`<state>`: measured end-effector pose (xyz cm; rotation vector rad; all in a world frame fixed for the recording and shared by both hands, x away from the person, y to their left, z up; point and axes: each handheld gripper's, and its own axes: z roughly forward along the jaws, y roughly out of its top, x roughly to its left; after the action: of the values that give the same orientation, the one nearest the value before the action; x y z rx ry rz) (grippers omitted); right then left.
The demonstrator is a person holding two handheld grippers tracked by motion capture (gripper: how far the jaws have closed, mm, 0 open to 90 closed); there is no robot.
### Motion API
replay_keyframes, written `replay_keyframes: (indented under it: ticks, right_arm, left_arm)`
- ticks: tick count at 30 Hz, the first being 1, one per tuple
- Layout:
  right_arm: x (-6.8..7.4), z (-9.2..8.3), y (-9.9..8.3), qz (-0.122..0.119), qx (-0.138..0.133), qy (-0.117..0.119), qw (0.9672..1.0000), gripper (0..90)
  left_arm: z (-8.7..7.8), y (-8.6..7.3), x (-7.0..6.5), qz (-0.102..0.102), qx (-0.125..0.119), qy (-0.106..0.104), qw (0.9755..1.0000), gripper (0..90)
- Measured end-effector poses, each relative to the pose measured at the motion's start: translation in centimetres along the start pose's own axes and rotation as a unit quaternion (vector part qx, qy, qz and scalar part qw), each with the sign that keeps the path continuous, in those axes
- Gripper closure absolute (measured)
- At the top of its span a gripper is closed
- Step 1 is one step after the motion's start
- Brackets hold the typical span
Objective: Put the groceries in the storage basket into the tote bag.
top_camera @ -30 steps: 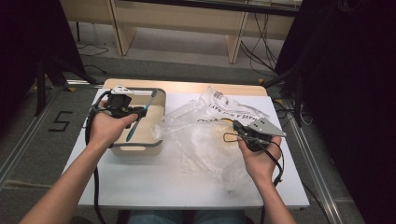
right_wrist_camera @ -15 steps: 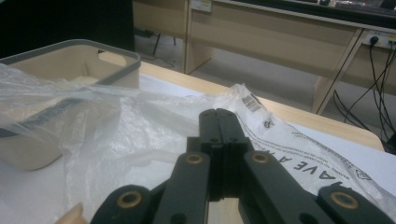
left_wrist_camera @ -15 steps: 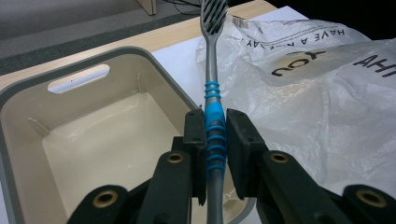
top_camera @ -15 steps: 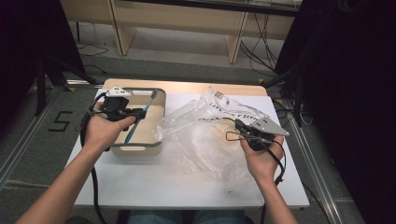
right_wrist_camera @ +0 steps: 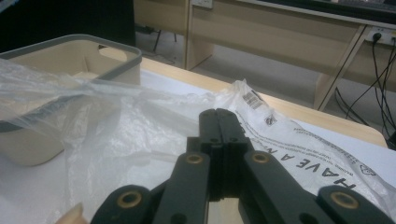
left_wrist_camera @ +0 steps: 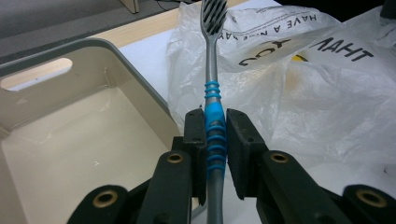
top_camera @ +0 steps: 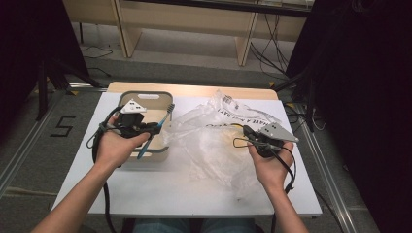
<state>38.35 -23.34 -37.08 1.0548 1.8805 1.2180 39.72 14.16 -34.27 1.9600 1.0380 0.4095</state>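
A toothbrush (top_camera: 166, 116) with a grey handle, blue ribbed grip and dark bristles is held in my left gripper (top_camera: 156, 129), whose jaws are shut on the blue grip. It hangs over the right edge of a beige bin (top_camera: 145, 94), bristle end pointing away. In the left gripper view the toothbrush (left_wrist_camera: 212, 70) stands upright between the pads of my left gripper (left_wrist_camera: 215, 122), beside the empty bin (left_wrist_camera: 93, 45). My right gripper (top_camera: 247, 131) rests shut above a crumpled clear plastic bag (top_camera: 214, 150). Its jaws (right_wrist_camera: 219, 114) meet with nothing seen between them.
The bin and the bag (right_wrist_camera: 140, 126) lie on a white table (top_camera: 160, 194) with a wooden far edge. The printed bag (left_wrist_camera: 299, 79) spreads across the table's middle and right. Cables trail from both grippers. Wooden furniture legs and floor cables stand beyond the table.
My left hand has shifted a little to the right and nearer, carrying the toothbrush toward the bin's right edge. The right hand has stayed where it was.
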Motion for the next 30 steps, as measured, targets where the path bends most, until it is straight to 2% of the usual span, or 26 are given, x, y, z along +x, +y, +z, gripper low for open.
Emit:
replay_keyframes:
  ticks: [17,30]
  right_arm:
    - [-0.1,-0.2,0.2,0.000,-0.005,-0.002,1.0000,90.0]
    - [-0.1,-0.2,0.3,0.001,-0.006,-0.001,1.0000,90.0]
  left_arm:
    - [0.4,-1.0,-2.5,0.020,0.001,-0.023,0.9995,78.3]
    - [1.3,-1.4,-3.9,0.039,0.012,-0.030,0.9987,78.3]
